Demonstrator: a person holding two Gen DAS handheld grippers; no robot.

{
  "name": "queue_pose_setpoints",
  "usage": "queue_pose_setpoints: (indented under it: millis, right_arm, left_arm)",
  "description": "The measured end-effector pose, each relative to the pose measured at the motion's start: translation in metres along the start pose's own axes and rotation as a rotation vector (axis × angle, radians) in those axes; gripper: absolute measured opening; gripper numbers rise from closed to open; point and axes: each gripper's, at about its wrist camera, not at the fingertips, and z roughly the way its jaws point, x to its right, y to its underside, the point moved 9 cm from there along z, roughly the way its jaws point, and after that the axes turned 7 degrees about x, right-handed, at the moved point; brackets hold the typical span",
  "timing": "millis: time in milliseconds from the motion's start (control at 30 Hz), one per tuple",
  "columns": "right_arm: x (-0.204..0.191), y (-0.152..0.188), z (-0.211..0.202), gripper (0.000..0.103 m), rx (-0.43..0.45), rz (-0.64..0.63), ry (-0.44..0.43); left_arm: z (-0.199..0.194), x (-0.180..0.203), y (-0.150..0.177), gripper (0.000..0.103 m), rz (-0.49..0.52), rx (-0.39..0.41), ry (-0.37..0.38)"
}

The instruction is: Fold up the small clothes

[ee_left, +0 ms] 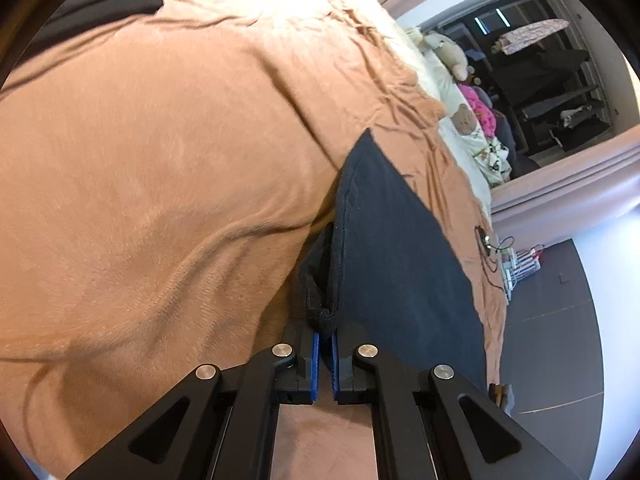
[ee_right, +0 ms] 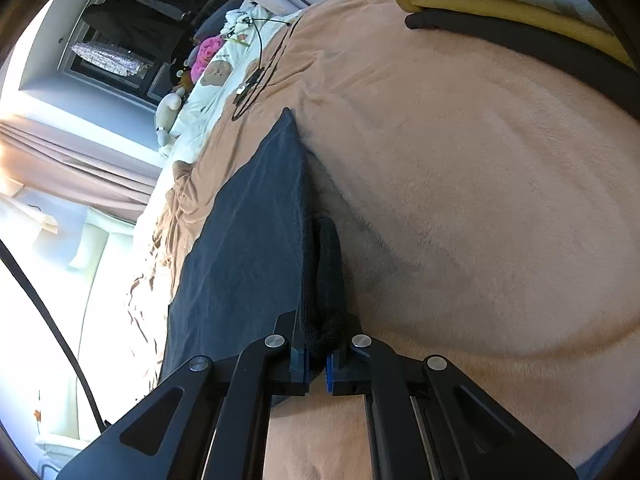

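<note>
Two grippers: left gripper (ee_left: 325, 334) and right gripper (ee_right: 317, 354), jaws pinching bunched corners of the dark garment (ee_left: 400, 256).
Garment place: on the tan blanket (ee_left: 160, 184) of the bed.
Long axis: runs away from each gripper, narrowing to a far point.

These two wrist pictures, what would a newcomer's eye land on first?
A dark garment stretched across a tan blanket, one bunched edge pinched by the left gripper and another by the right gripper. At the top right of the right view sits a stack of folded clothes.
</note>
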Motion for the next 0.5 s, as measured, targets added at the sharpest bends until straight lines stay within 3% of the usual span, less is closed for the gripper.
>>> queue_pose_setpoints:
  millis: [200, 500]
  right_arm:
    - [-0.005, 0.002, -0.014, 0.001, -0.005, -0.018, -0.002]
    - [0.000, 0.011, -0.042, 0.001, -0.004, -0.029, -0.006]
  left_arm:
    - [-0.027, 0.011, 0.001, 0.003, 0.020, 0.022, 0.018]
    - [-0.060, -0.006, 0.015, 0.003, 0.001, 0.026, 0.026]
